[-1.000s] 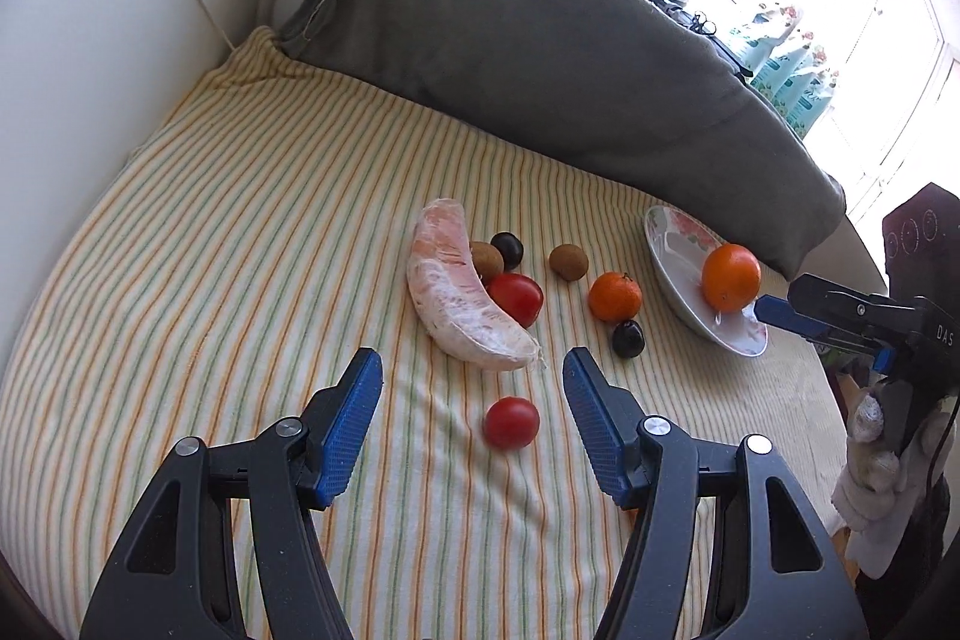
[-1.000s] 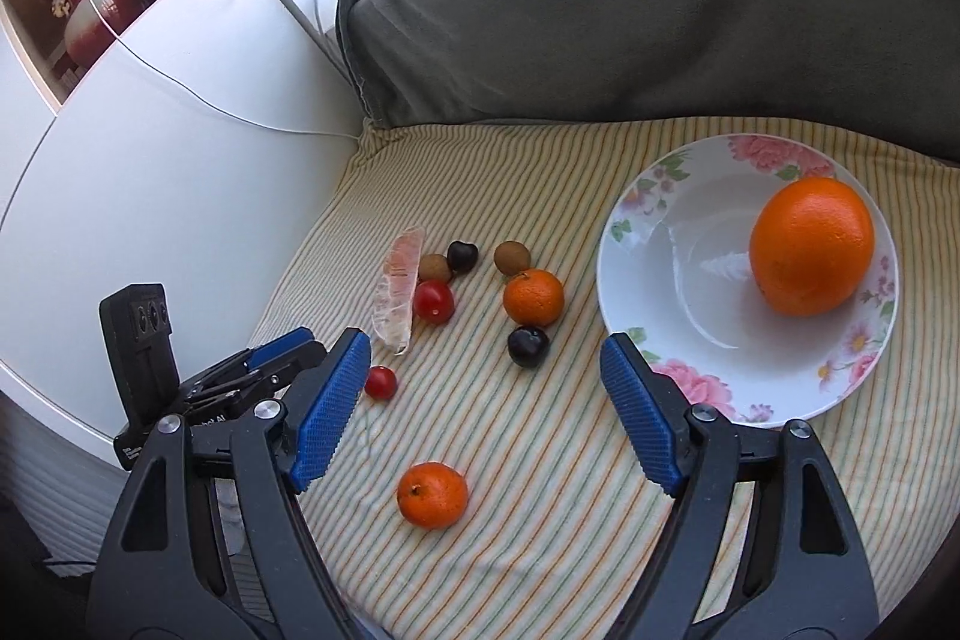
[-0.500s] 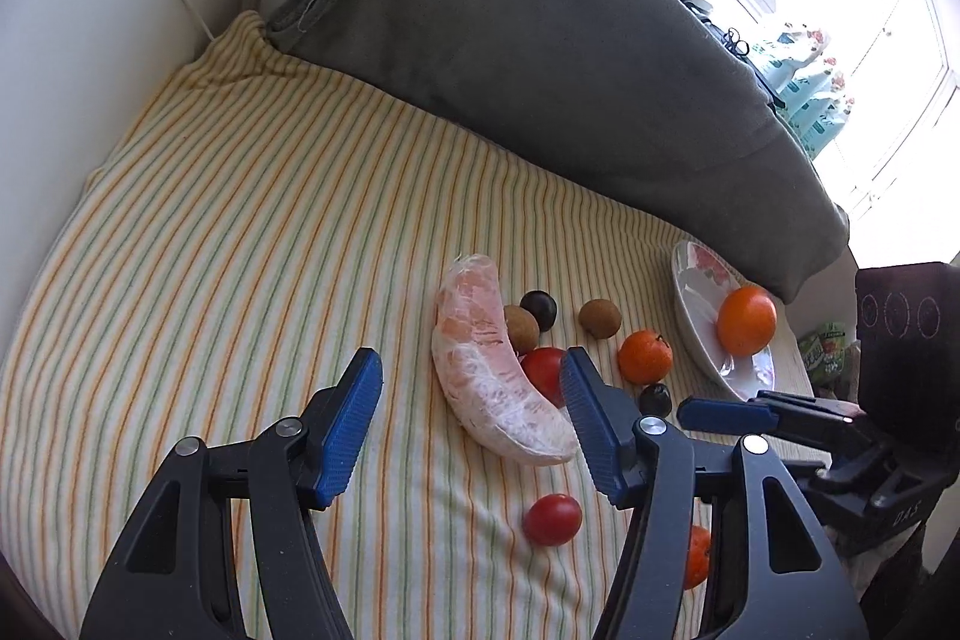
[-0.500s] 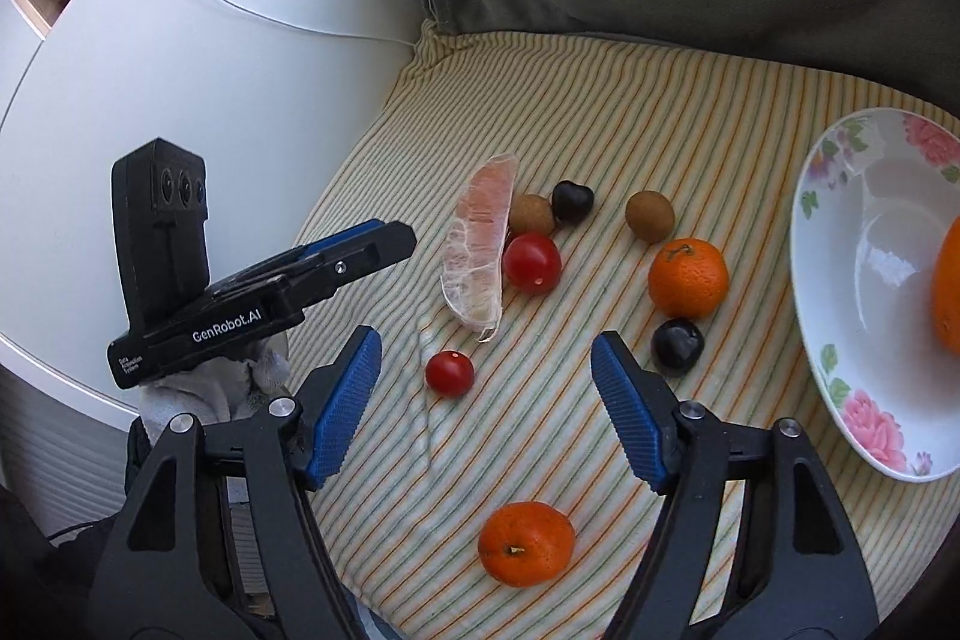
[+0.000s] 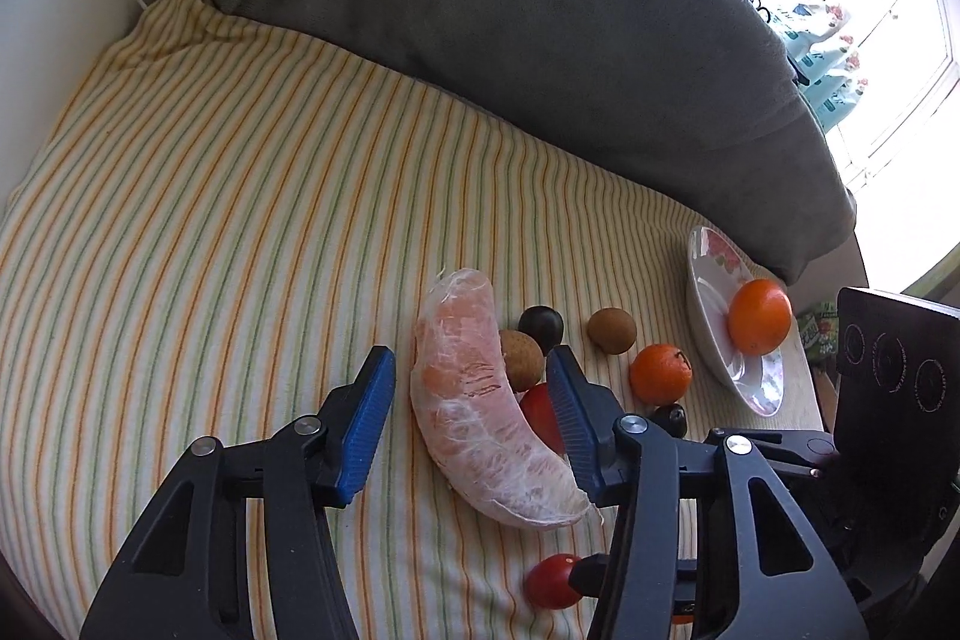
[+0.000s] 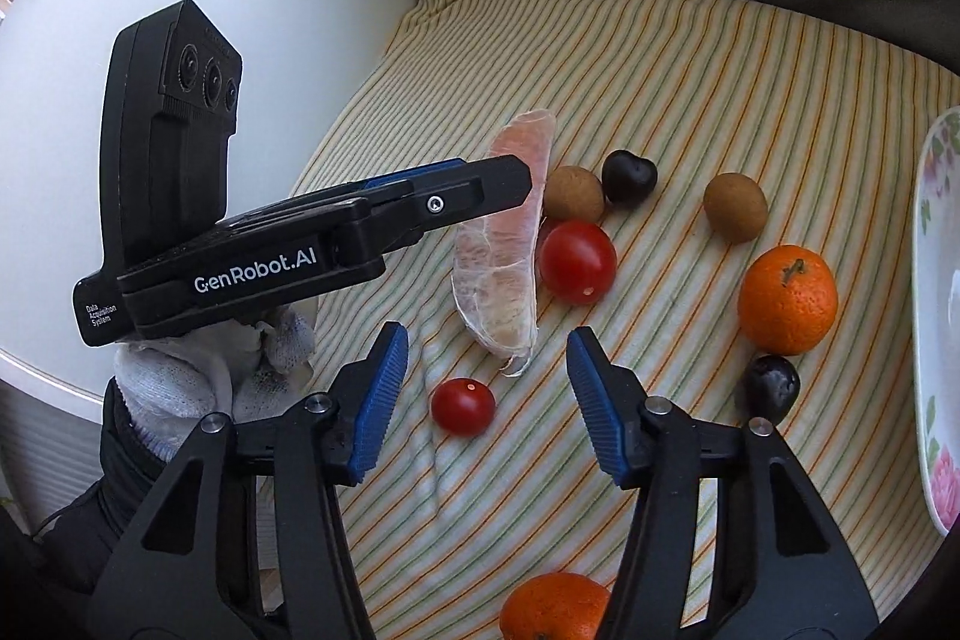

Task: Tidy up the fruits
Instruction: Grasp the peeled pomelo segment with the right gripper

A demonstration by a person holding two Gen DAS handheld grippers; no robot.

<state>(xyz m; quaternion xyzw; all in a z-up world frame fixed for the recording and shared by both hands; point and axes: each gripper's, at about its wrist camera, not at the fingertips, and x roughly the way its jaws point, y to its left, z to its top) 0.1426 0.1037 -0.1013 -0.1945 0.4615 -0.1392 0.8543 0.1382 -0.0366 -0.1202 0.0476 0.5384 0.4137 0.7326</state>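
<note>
Only one fruit looks sorted: an orange [image 5: 759,316] sits on the flowered plate [image 5: 708,274] at the right edge of the striped cloth [image 5: 210,196]. Everything else lies loose on the cloth: the peeled pomelo wedge [image 5: 480,400], two tomatoes, two brown fruits, two dark plums and two tangerines. So the task seems barely begun.

The left gripper [image 5: 471,424] straddles the wedge. Its jaws are closing at a middling width, with the wedge between them. The right pad seems to be at or very near the wedge's edge, while the left pad stands clear of it, so nothing is clamped yet. The large tomato [image 5: 543,418] and a brown fruit [image 5: 522,361] crowd the wedge just behind the right finger.

The right gripper [image 6: 486,394] hovers over the small tomato [image 6: 463,406], which lies between its fingers, nearer the left one. These jaws are closing too, still clear of the tomato on both sides. A tangerine [image 6: 555,607] lies just below, near the cloth's front edge.
</note>
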